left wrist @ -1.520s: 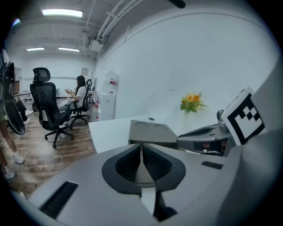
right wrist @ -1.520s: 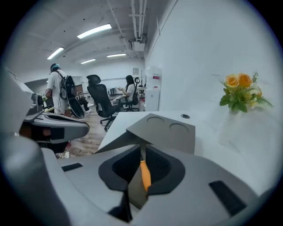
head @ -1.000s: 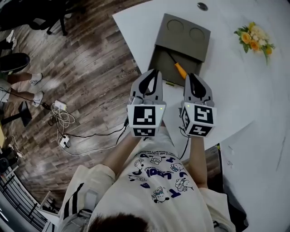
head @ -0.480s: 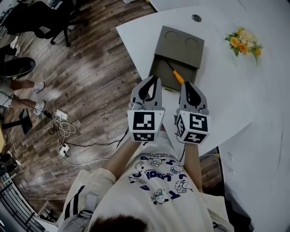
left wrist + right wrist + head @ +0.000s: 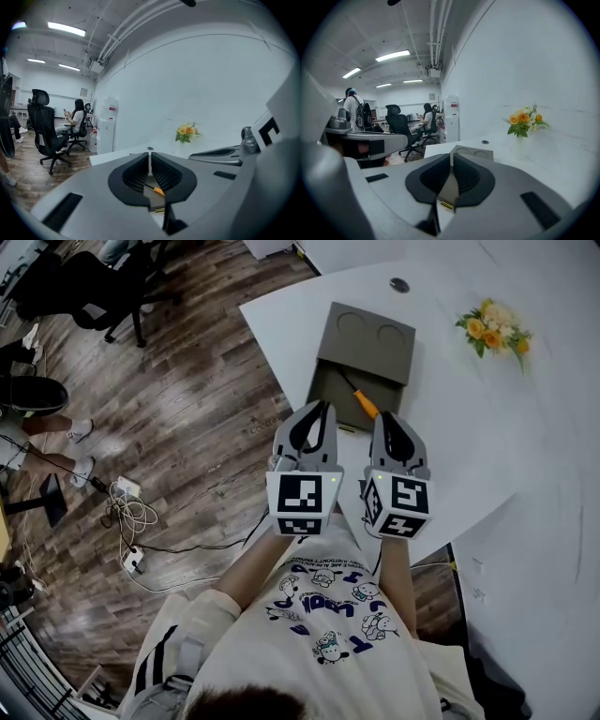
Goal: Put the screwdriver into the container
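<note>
The screwdriver [image 5: 359, 397], with an orange handle and a dark shaft, lies inside the open grey container [image 5: 337, 381] on the white table [image 5: 450, 446]. The container's lid [image 5: 367, 338], with two round dimples, stands swung back on the far side. My left gripper [image 5: 327, 405] and right gripper [image 5: 383, 415] hover side by side just short of the container's near edge, both shut with nothing between the jaws. Through the left gripper's [image 5: 149, 158] jaws I see the screwdriver [image 5: 156, 189]. The right gripper's [image 5: 452, 159] view looks onto the lid [image 5: 473, 153].
A bunch of yellow and orange flowers [image 5: 491, 329] lies at the table's far right, and a small round cap [image 5: 400, 284] sits beyond the container. Wooden floor with cables [image 5: 127, 498] and office chairs [image 5: 84, 287] lies to the left. People sit in the background.
Both grippers have drawn back a little from the container and stay shut. The screwdriver stays lying in the container.
</note>
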### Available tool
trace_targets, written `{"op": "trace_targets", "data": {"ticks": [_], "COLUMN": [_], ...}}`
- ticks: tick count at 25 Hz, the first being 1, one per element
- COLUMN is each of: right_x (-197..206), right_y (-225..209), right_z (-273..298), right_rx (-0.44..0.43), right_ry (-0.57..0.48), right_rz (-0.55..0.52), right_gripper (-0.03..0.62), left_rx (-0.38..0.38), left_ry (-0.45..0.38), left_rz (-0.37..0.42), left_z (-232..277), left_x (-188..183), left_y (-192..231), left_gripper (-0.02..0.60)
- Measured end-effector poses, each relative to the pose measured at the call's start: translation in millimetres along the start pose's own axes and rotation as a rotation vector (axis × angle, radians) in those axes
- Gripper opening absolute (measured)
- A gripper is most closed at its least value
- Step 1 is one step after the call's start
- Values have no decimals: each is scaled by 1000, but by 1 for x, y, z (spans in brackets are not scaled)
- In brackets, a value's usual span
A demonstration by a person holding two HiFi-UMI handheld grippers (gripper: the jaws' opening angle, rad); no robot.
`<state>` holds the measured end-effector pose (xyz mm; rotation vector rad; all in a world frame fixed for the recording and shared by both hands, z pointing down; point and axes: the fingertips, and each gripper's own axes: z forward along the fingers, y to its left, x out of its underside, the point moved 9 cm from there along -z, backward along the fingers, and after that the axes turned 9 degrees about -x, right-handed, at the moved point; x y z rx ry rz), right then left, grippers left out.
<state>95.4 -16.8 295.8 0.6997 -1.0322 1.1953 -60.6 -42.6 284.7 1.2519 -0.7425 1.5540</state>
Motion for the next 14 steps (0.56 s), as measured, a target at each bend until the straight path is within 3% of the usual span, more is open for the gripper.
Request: {"op": "trace_targets", "data": {"ticks": [14], "right_x": [-7], "right_y": [5], "right_z": [-11], "right_rx": [11], "right_ry": [-27], "right_rz": [-3], "right_gripper": [41], "left_rx": [15], "left_ry": [-23], "left_rz": [7], "left_z": [-8], "left_x": [-7], "left_y": [-3], "left_gripper": [29]}}
